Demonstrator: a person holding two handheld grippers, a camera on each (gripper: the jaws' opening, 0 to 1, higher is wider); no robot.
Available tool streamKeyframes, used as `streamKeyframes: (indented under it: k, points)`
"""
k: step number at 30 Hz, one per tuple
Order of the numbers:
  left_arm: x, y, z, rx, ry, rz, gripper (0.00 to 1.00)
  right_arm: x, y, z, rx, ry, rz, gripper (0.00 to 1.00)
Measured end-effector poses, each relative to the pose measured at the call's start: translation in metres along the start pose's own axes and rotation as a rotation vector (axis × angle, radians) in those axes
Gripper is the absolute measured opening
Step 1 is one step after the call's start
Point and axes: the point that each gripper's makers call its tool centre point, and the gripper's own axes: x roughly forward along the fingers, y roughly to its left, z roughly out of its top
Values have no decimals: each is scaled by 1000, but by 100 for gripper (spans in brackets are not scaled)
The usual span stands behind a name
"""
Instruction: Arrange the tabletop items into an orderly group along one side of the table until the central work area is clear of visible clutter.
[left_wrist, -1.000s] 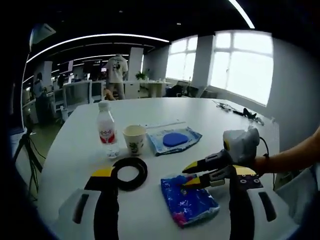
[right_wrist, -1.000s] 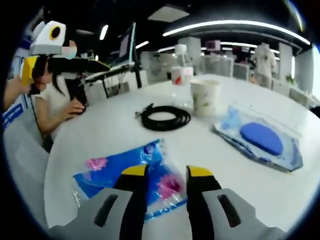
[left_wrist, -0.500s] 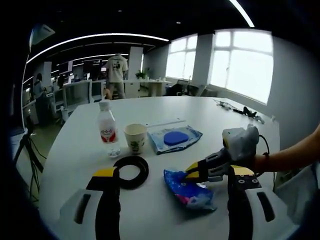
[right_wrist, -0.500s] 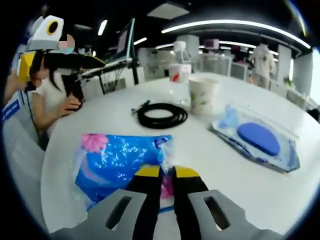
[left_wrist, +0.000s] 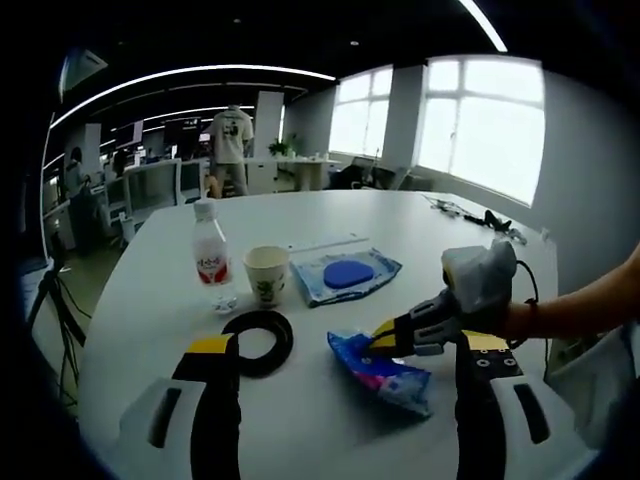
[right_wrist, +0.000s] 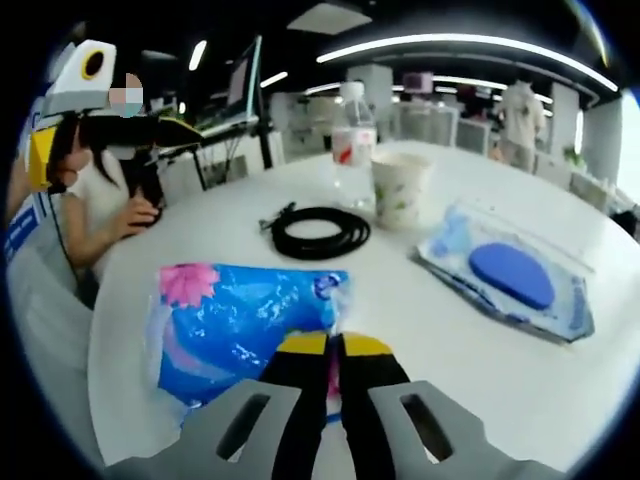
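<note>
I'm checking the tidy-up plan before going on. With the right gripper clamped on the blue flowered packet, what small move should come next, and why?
Probably carry the blue flowered plastic packet over beside the coiled black cable. The right gripper is shut on its edge and the packet looks partly lifted, while the clear water bottle, white paper cup and clear pouch holding a blue pad already sit grouped beyond it.

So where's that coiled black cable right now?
In the left gripper view the black cable lies on the white table just beyond the left gripper, nearer than the paper cup and the water bottle.
</note>
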Motion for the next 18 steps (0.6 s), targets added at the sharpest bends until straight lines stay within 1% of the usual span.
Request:
streamKeyframes:
  k: [3,6,11,14,18]
  points:
    - [-1,-1,0,-5,1,-2,89,-3,-1,3,-5,-3,-7,0]
    - [-1,-1,-1,-6,8,-1,89,-6,-5,4,19,11,-20,0]
    - [-1,-3,1,-6,3,-4,90,-12,-16,5,74,26,-56,0]
    - [-2,-4,1,0,7,-4,90,-17,-22,6,79,33,-75,0]
    - [-2,-4,1,-3,8,-3,89,-25,-32,8,106,35,-113,0]
